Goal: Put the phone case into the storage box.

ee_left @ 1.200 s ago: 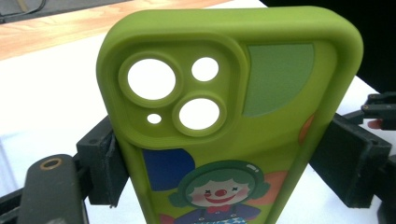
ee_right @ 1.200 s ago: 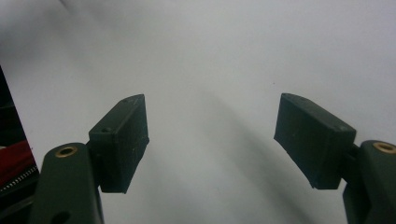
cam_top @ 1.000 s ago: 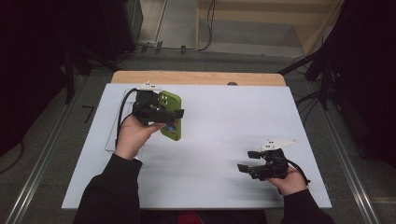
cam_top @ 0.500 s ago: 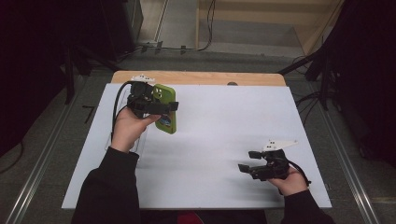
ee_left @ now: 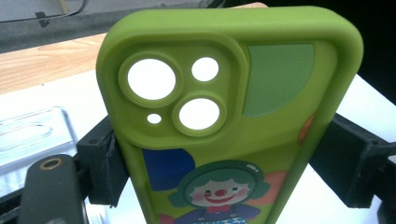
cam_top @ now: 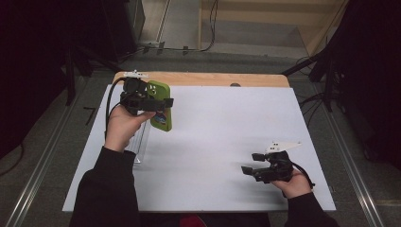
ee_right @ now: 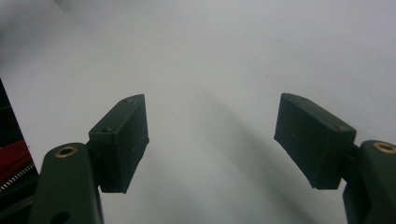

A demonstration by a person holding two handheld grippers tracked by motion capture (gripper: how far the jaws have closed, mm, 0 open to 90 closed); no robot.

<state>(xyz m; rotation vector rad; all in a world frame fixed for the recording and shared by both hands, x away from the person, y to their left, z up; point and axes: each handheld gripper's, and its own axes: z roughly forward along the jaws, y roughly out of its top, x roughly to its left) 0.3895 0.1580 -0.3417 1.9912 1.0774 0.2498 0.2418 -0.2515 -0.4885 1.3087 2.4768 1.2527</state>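
One claw, the left claw (cam_top: 158,105), carried green phone case (cam_top: 160,105) farther back

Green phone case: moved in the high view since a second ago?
Yes. The green phone case, clamped in the left gripper, has shifted toward the table's far wooden edge and now nearly overlaps it.

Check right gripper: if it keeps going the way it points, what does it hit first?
Probably just the white table. The right gripper has open, empty jaws angled down at bare surface; nothing else lies ahead as far as its view shows.
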